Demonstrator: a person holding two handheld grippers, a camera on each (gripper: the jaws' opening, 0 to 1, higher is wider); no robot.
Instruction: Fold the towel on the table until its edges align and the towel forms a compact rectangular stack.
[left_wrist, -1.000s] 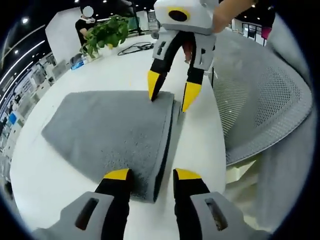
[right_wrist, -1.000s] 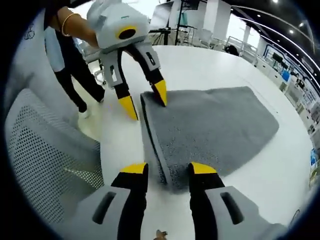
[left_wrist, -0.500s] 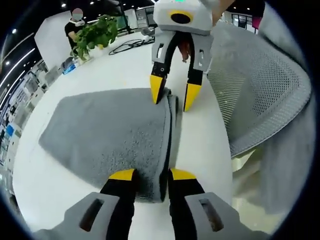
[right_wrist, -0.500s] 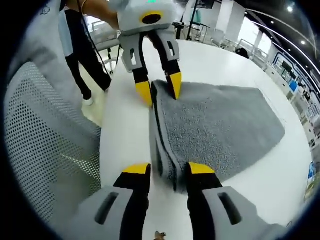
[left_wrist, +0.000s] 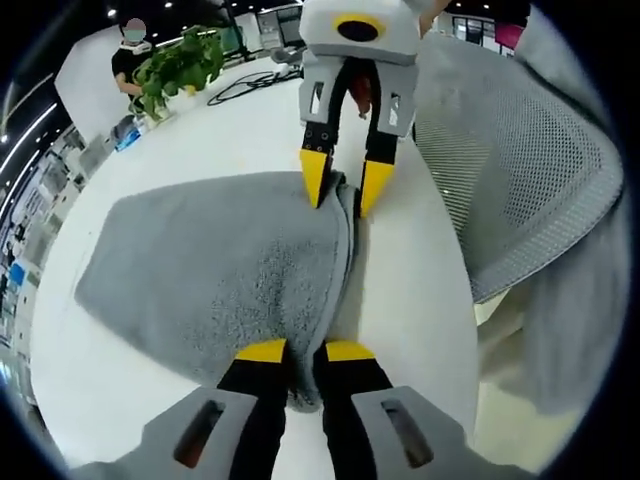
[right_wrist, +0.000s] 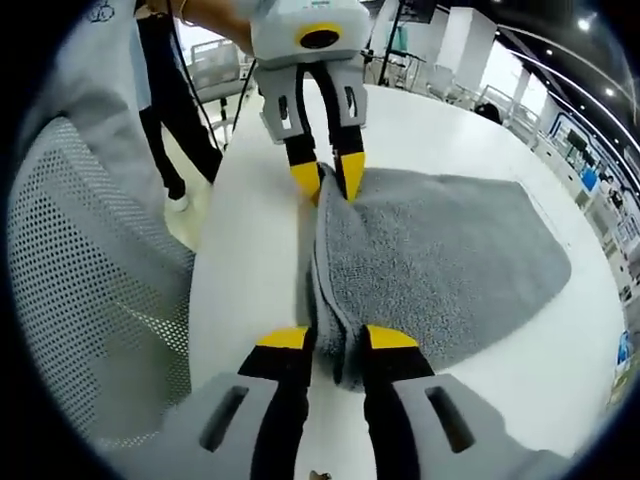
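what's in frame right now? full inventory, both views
towel: 1, grey, folded on the table, its folded edge toward the chair
table: 1, white, under the towel
mesh chair: 1, grey, beside the table edge near the folded edge
potted plant: 1, green, far end of the table
cable: 1, black, on the table near the plant
person: 1, dark trousers, standing beyond the chair in the right gripper view
left claw: 1, black with yellow tips, shut on the folded edge at one end
right claw: 1, black with yellow tips, shut on the folded edge at the other end
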